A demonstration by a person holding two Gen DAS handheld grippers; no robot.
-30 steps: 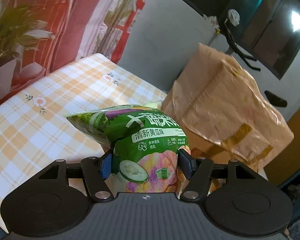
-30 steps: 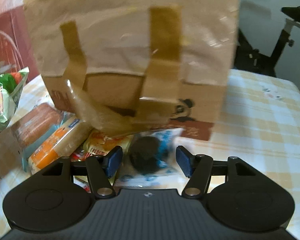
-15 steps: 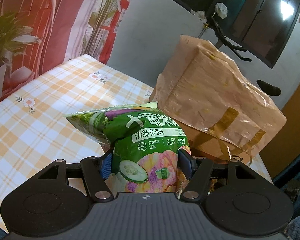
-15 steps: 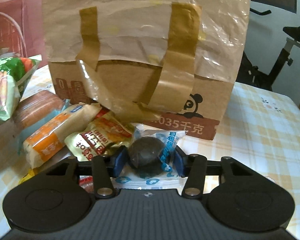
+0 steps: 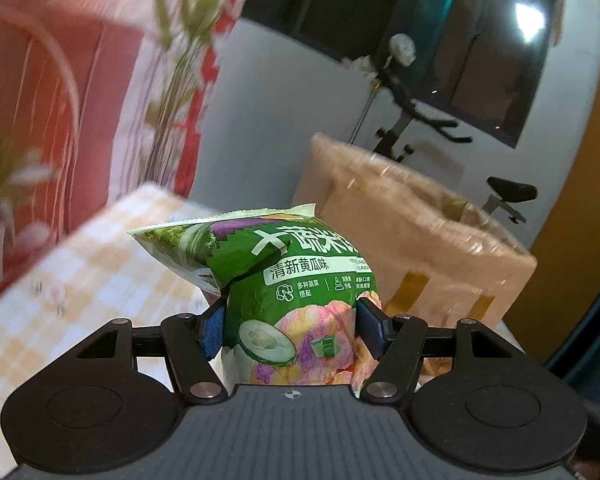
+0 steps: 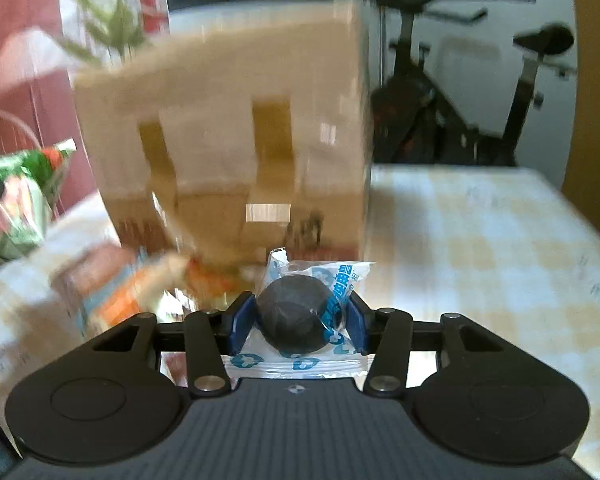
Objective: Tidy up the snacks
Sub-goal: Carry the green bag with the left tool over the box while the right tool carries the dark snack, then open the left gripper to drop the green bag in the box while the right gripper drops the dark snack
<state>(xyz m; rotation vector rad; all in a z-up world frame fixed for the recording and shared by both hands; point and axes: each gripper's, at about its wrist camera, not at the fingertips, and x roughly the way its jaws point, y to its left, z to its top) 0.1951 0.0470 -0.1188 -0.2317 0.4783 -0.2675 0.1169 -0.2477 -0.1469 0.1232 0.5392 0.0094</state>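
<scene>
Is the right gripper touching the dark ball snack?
Touching. The right wrist view shows the right gripper with both blue pads pressed against the wrapped dark ball snack, one on each side, no gap visible.

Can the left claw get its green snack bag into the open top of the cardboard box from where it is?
Probably yes. The left claw grips the green snack bag, and the cardboard box stands just ahead to the right with its top open. Nothing shows between them, though the view is blurred.
</scene>
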